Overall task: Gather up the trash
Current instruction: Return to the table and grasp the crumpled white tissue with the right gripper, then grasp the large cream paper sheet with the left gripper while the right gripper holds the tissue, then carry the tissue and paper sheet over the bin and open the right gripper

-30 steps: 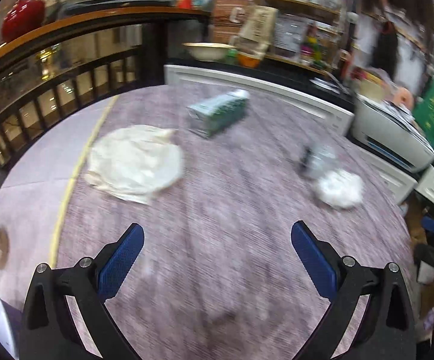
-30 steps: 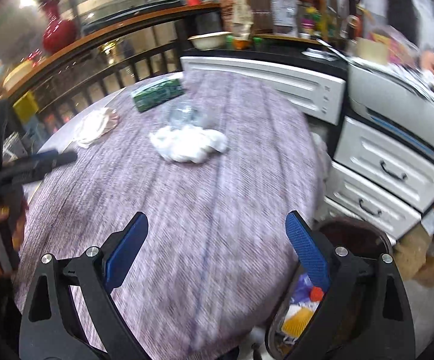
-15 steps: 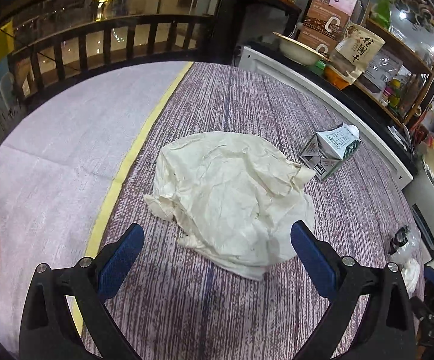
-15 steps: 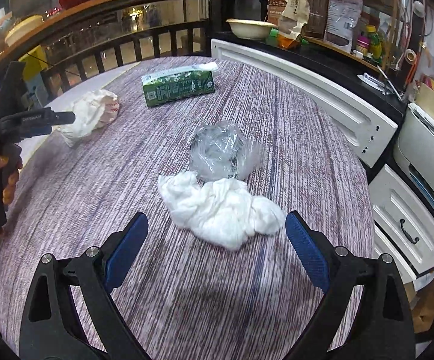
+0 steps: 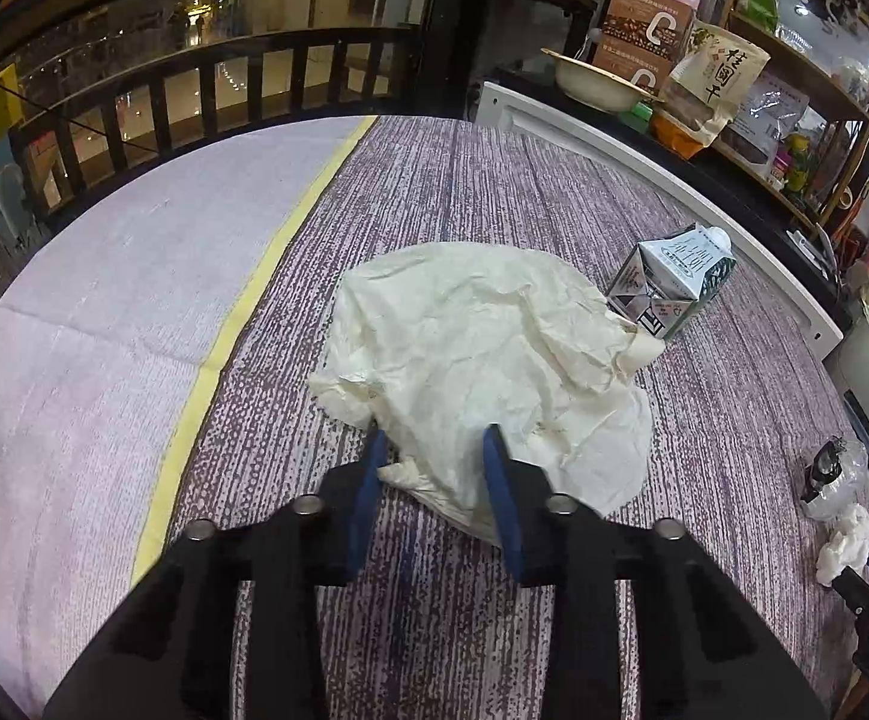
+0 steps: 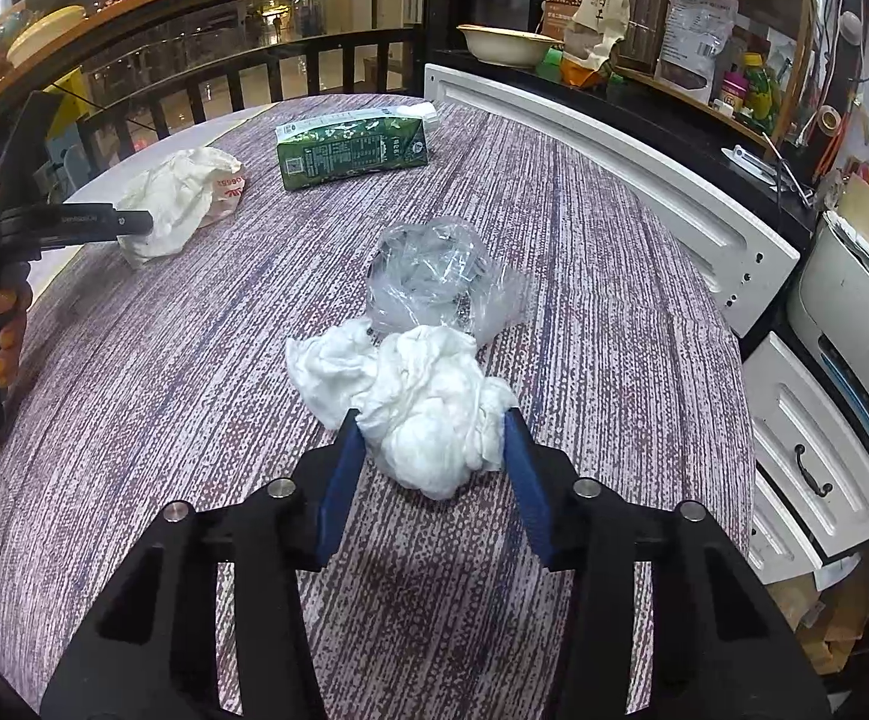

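A crumpled cream paper wrapper (image 5: 482,342) lies on the purple striped tablecloth (image 5: 494,180). My left gripper (image 5: 434,456) is closing, and its blue pads pinch the wrapper's near edge. In the right wrist view a white tissue wad (image 6: 416,396) sits between the closing jaws of my right gripper (image 6: 431,432), with both pads touching its sides. Just behind the wad lies a clear plastic bag (image 6: 440,282). A green milk carton (image 6: 350,147) lies on its side farther back. The left gripper (image 6: 128,219) also shows at the wrapper (image 6: 176,204).
A white drawer cabinet (image 6: 614,138) curves along the table's far right side, with a bowl (image 6: 506,42) and packed shelves behind it. A dark railing (image 5: 194,78) runs behind the table. A yellow stripe (image 5: 224,324) borders a paler cloth on the left.
Both grippers moved forward over their items, then their jaws narrowed from wide open. The left now pinches the wrapper's edge and the right holds the tissue wad's sides.
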`<state>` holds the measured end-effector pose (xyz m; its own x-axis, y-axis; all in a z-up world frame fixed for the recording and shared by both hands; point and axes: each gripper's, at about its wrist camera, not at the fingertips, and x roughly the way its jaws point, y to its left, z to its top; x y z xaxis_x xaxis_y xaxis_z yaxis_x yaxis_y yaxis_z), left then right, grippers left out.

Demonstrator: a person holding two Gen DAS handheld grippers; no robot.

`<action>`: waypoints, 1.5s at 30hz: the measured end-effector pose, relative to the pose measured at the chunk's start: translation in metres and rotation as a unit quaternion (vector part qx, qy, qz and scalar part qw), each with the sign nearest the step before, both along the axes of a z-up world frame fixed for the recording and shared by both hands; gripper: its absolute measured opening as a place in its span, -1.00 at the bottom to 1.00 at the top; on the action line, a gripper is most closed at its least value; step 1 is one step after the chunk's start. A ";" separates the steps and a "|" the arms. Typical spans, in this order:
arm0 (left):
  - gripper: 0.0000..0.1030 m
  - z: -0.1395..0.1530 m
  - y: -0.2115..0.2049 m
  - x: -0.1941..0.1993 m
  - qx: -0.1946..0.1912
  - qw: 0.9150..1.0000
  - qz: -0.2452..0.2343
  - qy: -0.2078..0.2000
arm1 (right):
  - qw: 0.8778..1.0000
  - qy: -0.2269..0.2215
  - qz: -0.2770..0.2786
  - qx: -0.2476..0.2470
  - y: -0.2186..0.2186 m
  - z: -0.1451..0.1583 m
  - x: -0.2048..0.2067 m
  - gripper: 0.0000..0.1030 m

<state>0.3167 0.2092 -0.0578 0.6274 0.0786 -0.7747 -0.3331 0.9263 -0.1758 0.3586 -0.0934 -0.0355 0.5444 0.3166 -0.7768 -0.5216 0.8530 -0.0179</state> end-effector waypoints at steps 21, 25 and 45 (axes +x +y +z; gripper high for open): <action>-0.60 0.043 -0.045 -0.079 -0.025 0.993 -0.040 -0.105 | 0.999 -0.023 -0.018 0.045 -0.036 0.020 -0.063 -0.15; -0.60 0.053 -0.065 -0.098 -0.027 0.990 -0.059 -0.126 | 0.997 -0.032 -0.026 0.058 -0.051 0.026 -0.083 -0.15; -0.60 0.070 -0.191 -0.148 -0.069 0.967 -0.173 -0.173 | 0.983 -0.040 -0.132 0.117 -0.155 0.030 -0.151 -0.15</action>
<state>0.1684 0.0186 0.0123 0.8213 -0.2708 -0.5022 0.0930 0.9320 -0.3504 0.2079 -0.2484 -0.0053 0.6887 0.3209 -0.6502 -0.2861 0.9442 0.1631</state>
